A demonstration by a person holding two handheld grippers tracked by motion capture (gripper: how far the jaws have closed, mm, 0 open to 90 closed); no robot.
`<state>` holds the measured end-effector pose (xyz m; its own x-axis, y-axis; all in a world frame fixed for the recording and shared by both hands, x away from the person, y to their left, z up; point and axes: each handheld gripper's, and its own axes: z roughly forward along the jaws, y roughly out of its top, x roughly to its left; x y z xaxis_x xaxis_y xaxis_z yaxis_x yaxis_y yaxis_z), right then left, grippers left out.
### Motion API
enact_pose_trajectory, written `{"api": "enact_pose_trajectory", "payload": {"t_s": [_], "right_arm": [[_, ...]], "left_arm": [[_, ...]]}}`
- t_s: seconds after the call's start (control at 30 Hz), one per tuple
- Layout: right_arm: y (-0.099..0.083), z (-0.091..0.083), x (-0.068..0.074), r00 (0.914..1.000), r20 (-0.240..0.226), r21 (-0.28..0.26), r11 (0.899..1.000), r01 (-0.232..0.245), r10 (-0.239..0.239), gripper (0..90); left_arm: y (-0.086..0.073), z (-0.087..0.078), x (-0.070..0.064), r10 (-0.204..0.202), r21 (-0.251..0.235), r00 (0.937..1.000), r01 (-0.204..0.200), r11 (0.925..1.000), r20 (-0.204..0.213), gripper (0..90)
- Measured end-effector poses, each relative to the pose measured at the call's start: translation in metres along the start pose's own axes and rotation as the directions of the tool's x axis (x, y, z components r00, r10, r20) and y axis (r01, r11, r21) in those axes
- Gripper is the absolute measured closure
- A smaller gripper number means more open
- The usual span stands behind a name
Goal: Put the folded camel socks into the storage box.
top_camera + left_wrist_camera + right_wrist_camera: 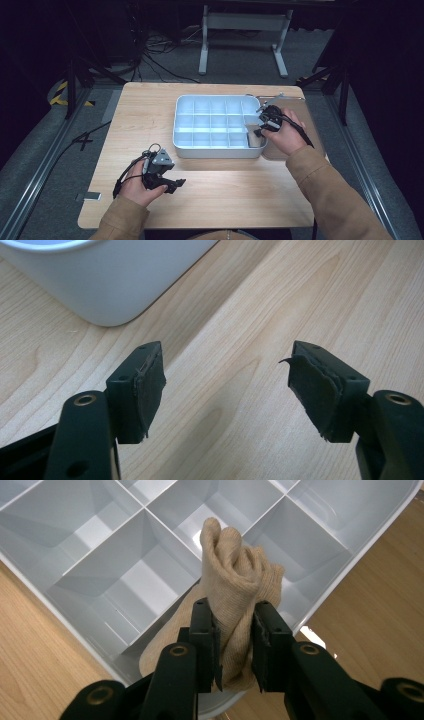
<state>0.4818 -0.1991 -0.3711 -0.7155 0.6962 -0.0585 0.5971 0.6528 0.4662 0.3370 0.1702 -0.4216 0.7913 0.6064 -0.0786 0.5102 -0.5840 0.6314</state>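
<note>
The right gripper clamped a bunched beige sock just above the divided tray corner compartment, where loose folds might have snagged a divider, while the left gripper hung released over bare surface.

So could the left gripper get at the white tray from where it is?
Probably yes: the left gripper is open over bare wood, and nothing lies between it and the tray's near wall.
</note>
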Motion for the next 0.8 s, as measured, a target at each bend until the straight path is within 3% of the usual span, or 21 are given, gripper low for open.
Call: {"api": "enact_pose_trajectory", "payload": {"t_s": [0.4,0.8], "right_arm": [[-0.001,0.012,0.008,0.9999,0.006,0.08,0.997,0.01,-0.01,74.5],[-0.001,0.038,0.013,0.9996,-0.018,0.198,0.98,0.026,-0.023,74.7]], "left_arm": [[0.002,0.003,-0.001,0.009,0.006,0.9999,-0.009,0.9999,0.005,31.3],[0.0,0.003,-0.001,0.003,0.006,1.0,-0.003,1.0,0.005,31.3]]}}
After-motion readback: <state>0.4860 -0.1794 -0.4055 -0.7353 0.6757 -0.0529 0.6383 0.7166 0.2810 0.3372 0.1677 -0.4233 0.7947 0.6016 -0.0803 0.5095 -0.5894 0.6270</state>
